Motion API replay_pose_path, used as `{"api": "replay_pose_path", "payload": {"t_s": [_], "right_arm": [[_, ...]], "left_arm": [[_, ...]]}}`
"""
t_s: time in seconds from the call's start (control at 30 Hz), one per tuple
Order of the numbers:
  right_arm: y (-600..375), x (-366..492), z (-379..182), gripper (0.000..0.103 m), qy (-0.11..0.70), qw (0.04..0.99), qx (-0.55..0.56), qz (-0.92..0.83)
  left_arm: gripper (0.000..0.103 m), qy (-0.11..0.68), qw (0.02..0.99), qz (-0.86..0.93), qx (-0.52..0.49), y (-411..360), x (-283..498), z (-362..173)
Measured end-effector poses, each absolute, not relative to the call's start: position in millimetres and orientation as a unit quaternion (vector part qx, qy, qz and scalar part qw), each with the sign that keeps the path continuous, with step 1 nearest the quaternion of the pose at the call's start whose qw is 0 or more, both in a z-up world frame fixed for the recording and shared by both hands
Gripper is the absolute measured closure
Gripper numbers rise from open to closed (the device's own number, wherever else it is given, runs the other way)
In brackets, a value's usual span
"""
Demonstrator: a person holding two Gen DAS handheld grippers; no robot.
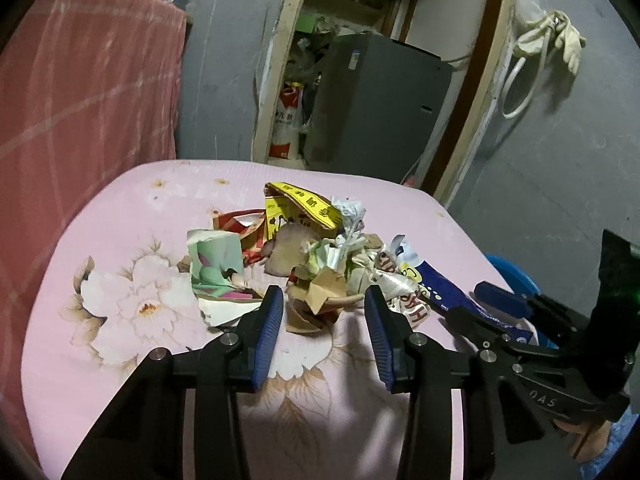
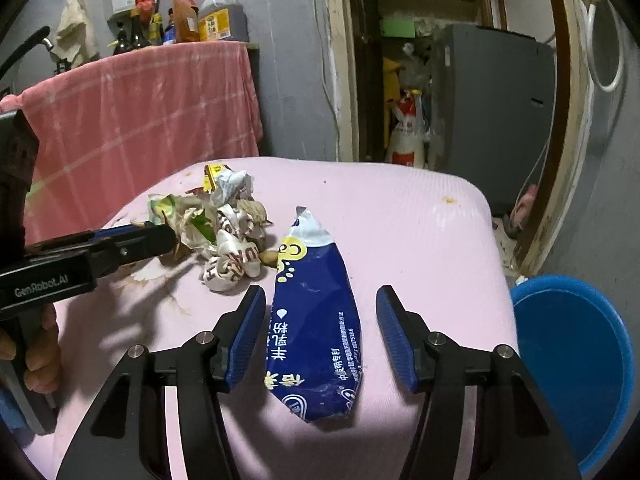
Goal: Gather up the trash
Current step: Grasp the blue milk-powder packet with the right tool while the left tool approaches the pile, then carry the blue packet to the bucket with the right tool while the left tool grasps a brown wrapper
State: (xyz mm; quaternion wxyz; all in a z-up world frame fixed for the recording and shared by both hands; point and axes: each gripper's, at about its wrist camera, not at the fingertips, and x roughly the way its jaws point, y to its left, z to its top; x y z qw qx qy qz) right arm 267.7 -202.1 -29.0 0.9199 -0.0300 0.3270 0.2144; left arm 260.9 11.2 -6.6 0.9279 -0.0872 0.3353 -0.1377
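Here, left wrist view: left gripper (image 1: 324,304), jaws parted, blue pads either side of a crumpled brown paper scrap (image 1: 320,296) without pressing on it. The scrap lies at the near edge of a trash heap (image 1: 288,248) on a pink floral cloth (image 1: 120,280). In the heap: a yellow printed wrapper (image 1: 300,204), a green-and-white torn carton (image 1: 216,268), white crumpled paper (image 1: 350,210), a white wrapper with brown letters (image 1: 400,292). To the right, the right gripper (image 1: 476,304) enters from the side over a blue packet (image 1: 448,288). Behind: a pink checked cloth (image 1: 80,100), a grey cabinet (image 1: 372,100) in a doorway, a glove (image 1: 568,40) hung on the wall

Right wrist view: right gripper (image 2: 320,308), jaws apart, the flat blue packet (image 2: 316,320) lying between the pads on the pink cloth (image 2: 400,220); contact with the pads not seen. The heap (image 2: 224,220) lies to the left, just beside the packet's torn top. The left gripper (image 2: 160,236) reaches into the heap from the left, a hand (image 2: 36,356) on its handle. A blue basin (image 2: 576,360) stands low at the right, beside the cloth's edge. Bottles (image 2: 216,12) stand on the pink checked cloth (image 2: 140,112) behind
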Motion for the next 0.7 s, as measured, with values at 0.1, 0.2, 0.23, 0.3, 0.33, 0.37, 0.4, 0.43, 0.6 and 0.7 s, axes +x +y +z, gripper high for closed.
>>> {"api": "replay_pose_path", "payload": {"t_s": [0.1, 0.2, 0.23, 0.3, 0.33, 0.37, 0.4, 0.43, 0.6, 0.7], "right_arm": [[-204, 270, -31, 0.048, 0.336, 0.916, -0.024, 0.218], [-203, 271, -34, 0.05, 0.342, 0.913, -0.022, 0.221], [-203, 271, -34, 0.055, 0.343, 0.912, -0.023, 0.222], [-201, 273, -35, 0.06, 0.344, 0.911, -0.025, 0.225], [-201, 274, -35, 0.06, 0.345, 0.911, -0.026, 0.225], [-201, 274, -35, 0.06, 0.344, 0.911, -0.026, 0.226], [-201, 274, -35, 0.06, 0.344, 0.911, -0.026, 0.226], [-201, 274, -35, 0.061, 0.344, 0.911, -0.025, 0.227], [-205, 268, -35, 0.061, 0.337, 0.913, -0.015, 0.23], [-212, 259, -31, 0.061, 0.322, 0.918, -0.007, 0.23]], "left_arm": [[0.07, 0.34, 0.925, -0.138, -0.098, 14, 264, -6], [0.07, 0.335, 0.926, -0.142, -0.098, 14, 262, -2], [0.072, 0.333, 0.927, -0.143, -0.095, 12, 262, 0], [0.076, 0.331, 0.928, -0.143, -0.091, 11, 262, 1], [0.079, 0.33, 0.929, -0.141, -0.09, 11, 262, 1], [0.08, 0.33, 0.929, -0.139, -0.088, 10, 263, 1], [0.08, 0.331, 0.929, -0.138, -0.088, 9, 263, 1], [0.081, 0.331, 0.929, -0.137, -0.089, 10, 264, 0], [0.082, 0.327, 0.93, -0.137, -0.098, 14, 259, 0], [0.082, 0.309, 0.935, -0.14, -0.102, 16, 243, 4]]}}
